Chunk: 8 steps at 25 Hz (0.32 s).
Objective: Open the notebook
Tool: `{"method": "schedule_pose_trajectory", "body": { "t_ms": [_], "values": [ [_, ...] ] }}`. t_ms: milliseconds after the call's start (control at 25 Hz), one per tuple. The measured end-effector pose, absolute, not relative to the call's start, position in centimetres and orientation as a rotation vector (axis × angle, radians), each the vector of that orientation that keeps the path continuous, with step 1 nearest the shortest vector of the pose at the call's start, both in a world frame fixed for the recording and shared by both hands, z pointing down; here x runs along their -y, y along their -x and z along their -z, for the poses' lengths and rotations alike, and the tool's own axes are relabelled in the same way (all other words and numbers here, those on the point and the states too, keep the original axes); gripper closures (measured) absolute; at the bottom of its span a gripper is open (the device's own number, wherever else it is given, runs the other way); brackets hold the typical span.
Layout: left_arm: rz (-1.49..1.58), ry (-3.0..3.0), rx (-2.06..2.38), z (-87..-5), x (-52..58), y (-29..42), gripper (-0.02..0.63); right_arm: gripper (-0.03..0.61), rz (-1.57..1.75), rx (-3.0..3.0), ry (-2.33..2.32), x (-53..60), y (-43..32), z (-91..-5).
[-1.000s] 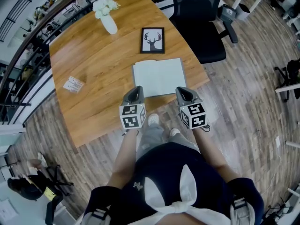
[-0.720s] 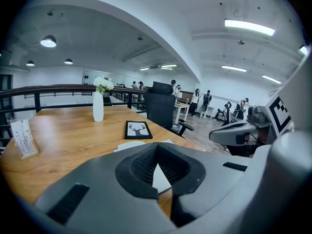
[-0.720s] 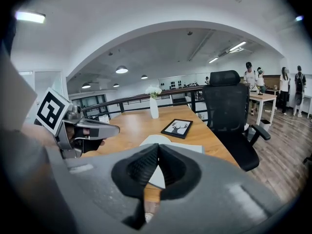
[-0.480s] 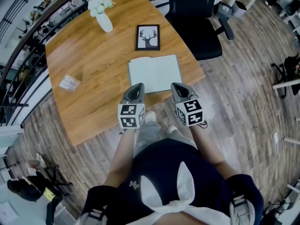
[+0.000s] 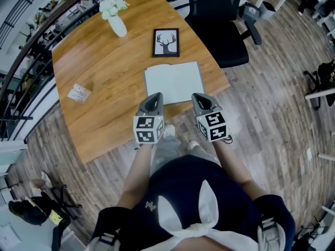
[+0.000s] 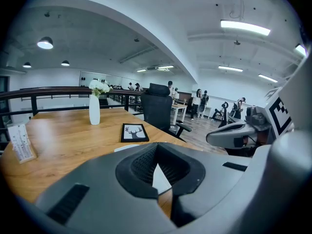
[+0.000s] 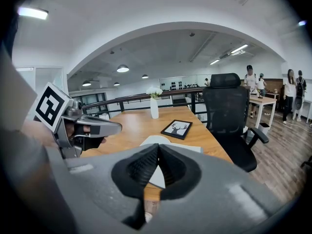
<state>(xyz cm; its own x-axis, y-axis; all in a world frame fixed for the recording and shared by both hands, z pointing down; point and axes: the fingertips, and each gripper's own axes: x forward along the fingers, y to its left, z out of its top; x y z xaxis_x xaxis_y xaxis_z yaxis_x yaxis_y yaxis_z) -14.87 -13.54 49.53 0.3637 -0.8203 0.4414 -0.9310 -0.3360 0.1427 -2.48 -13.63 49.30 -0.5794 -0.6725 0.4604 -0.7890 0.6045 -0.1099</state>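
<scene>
notebook (image 5: 174,82) lies flat on counter (image 5: 104,103), by near edge, showing one pale blank face. we cannot tell whether that face is closed cover or open page. so we judge: either opening is left to do, or it lies open already. left claw (image 5: 153,101) and right claw (image 5: 201,101) hover at notebook's near edge, both pressed together, pinching nothing. beyond notebook: framed deer picture (image 5: 166,42), then vase (image 5: 116,22).

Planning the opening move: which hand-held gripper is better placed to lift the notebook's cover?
Right, probably. The right hand-held gripper sits by the near right corner of the notebook, away from what looks like the spine at its left edge.
</scene>
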Motion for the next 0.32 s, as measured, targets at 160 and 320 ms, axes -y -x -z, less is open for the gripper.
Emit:
{"method": "schedule_pose_trajectory", "body": {
  "t_ms": [160,320],
  "values": [
    [-0.41,-2.255,1.534,-49.64,13.62,14.96,0.597,0.581,-0.434,2.457,-1.174,13.67,2.56,-49.38],
    [-0.404,-2.247,1.536,-49.77,13.61,15.01,0.597,0.581,-0.439,2.454,-1.17,13.59,2.65,-49.56]
  ]
}}
